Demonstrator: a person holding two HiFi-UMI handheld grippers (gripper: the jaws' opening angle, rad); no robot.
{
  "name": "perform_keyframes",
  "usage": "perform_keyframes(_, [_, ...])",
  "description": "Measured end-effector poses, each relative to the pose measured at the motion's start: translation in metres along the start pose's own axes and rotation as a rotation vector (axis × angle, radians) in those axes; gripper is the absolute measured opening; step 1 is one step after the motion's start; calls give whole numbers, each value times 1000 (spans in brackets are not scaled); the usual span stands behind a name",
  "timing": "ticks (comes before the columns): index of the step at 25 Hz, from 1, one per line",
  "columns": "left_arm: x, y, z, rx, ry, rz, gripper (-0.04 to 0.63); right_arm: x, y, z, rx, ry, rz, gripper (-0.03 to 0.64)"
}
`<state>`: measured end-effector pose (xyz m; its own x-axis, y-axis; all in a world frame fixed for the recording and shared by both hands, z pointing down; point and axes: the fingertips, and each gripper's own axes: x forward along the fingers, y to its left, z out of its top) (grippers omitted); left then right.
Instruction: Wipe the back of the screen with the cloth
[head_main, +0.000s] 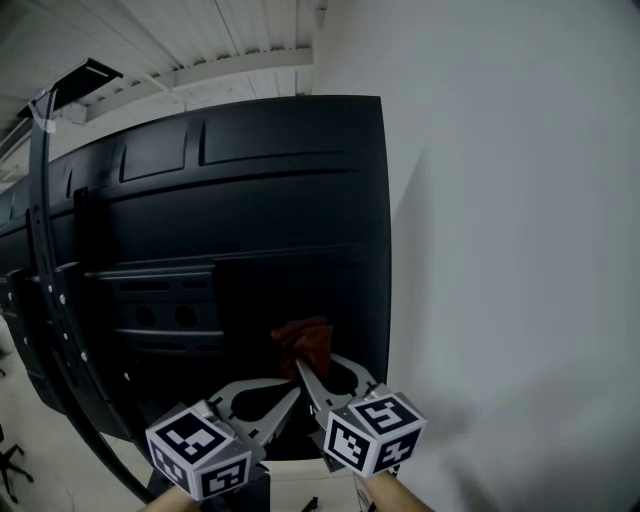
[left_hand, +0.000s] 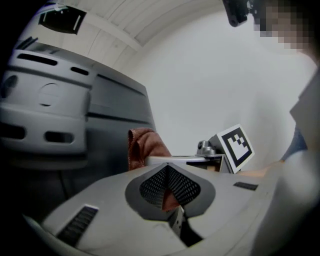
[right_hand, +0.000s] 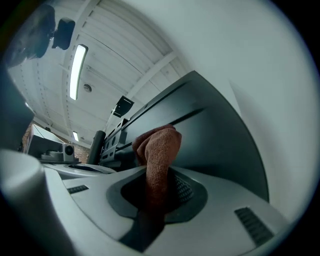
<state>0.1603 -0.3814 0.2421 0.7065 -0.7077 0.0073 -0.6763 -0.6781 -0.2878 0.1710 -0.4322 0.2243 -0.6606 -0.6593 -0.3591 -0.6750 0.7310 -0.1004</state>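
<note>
The big black back of the screen (head_main: 250, 220) fills the head view. A red-brown cloth (head_main: 303, 345) is bunched against its lower right part, and my right gripper (head_main: 305, 368) is shut on it from below. In the right gripper view the cloth (right_hand: 160, 150) sticks up out of the gripper (right_hand: 157, 185) against the screen (right_hand: 215, 140). My left gripper (head_main: 290, 395) hangs just left of and below the right one, its jaws shut. From its own view (left_hand: 167, 172) a red sliver shows in the slit under its pads, and the cloth (left_hand: 142, 147) is beyond.
A white wall (head_main: 500, 250) stands right of the screen's edge. A black curved stand bar (head_main: 45, 250) runs down the screen's left side. The right gripper's marker cube (left_hand: 234, 145) is close beside the left gripper. A ceiling lamp (right_hand: 77, 65) is overhead.
</note>
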Motion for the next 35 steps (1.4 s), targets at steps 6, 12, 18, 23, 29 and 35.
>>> perform_keyframes(6, [-76, 52, -44, -75, 32, 184, 11, 41, 57, -61, 64, 47, 90, 61])
perform_keyframes(12, [-138, 98, -49, -80, 34, 321, 11, 97, 120, -89, 43, 82, 190, 61])
perform_keyframes(18, [-169, 121, -47, -86, 1, 385, 10, 142, 160, -94, -14, 101, 249, 61])
perform_keyframes(23, [-165, 127, -47, -105, -6, 375, 9, 156, 158, -95, -85, 119, 233, 61])
perform_keyframes(29, [-138, 119, -51, -118, -5, 331, 9, 134, 128, -81, -86, 75, 173, 61])
perform_keyframes(35, [-89, 96, -50, -123, -4, 253, 11, 96, 79, -63, -97, 49, 95, 61])
